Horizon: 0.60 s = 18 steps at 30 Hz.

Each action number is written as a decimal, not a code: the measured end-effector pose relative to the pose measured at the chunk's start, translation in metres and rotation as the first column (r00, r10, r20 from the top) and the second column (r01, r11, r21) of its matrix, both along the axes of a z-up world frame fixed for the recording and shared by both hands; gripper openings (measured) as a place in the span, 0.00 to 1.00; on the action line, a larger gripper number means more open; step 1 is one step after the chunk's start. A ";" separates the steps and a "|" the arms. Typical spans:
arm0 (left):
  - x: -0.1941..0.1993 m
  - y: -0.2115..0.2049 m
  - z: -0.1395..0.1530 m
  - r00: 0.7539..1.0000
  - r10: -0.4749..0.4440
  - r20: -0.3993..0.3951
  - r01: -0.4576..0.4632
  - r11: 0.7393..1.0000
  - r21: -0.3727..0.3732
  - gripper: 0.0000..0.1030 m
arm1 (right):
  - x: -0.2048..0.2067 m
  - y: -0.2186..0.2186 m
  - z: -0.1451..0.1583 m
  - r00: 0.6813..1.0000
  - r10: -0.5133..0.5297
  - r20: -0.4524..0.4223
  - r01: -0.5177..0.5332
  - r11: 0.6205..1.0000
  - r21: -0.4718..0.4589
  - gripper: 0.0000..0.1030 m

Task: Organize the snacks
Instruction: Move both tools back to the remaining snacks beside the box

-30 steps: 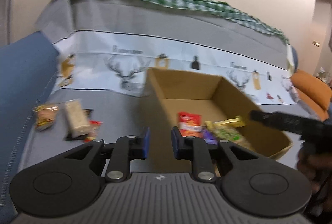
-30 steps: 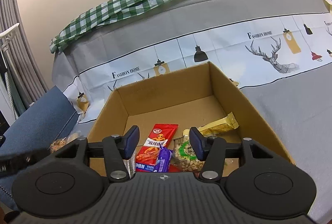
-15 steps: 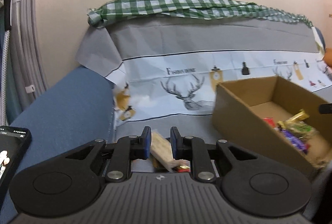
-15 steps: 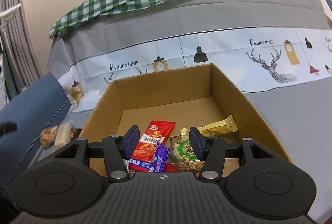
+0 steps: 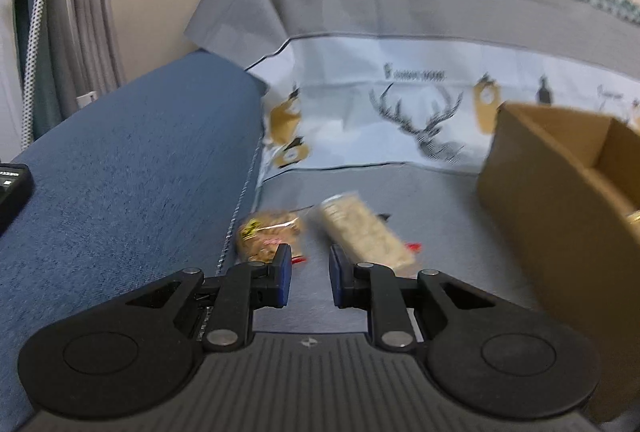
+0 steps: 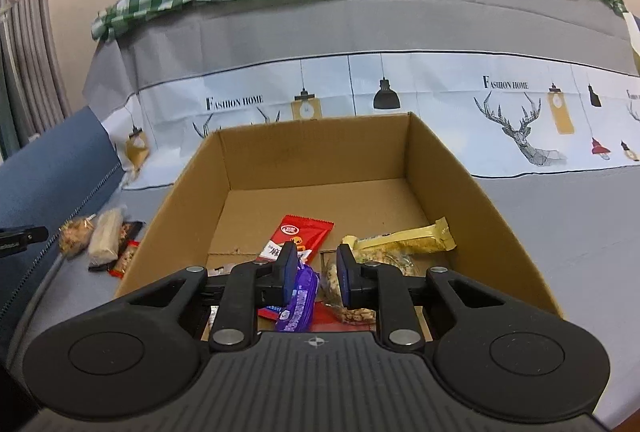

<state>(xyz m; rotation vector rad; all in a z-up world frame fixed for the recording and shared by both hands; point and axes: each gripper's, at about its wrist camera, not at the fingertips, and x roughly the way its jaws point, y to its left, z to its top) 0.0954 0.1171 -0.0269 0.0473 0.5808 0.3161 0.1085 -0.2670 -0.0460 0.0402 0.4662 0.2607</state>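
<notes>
The left gripper (image 5: 308, 274), parted and empty, hangs over loose snack packets (image 5: 362, 234) beside the cardboard box (image 6: 188, 191), while the right gripper (image 6: 317, 274), likewise parted and empty, hangs above the box's snacks (image 6: 298, 236).

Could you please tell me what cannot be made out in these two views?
- Left wrist view: the pale snack bar and nut packet are motion-blurred; labels unreadable.
- Left wrist view: the cardboard box is cut by the right edge.
- Right wrist view: the purple packet is partly hidden behind the right gripper.
</notes>
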 end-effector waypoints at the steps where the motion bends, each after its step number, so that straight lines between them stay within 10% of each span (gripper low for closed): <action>1: 0.004 0.001 -0.003 1.000 0.021 -0.007 -0.021 1.000 0.014 0.22 | 0.002 0.004 0.000 1.000 0.003 -0.004 -0.003 1.000 -0.008 0.23; 8: 0.028 0.002 -0.021 0.994 0.095 -0.045 -0.089 0.990 0.106 0.27 | 0.023 0.080 0.028 0.978 0.207 -0.025 -0.206 0.978 0.029 0.23; 18: 0.049 0.009 -0.038 0.989 0.127 -0.070 -0.118 0.985 0.123 0.63 | 0.116 0.233 0.032 0.839 0.476 -0.263 -0.468 0.878 0.096 0.50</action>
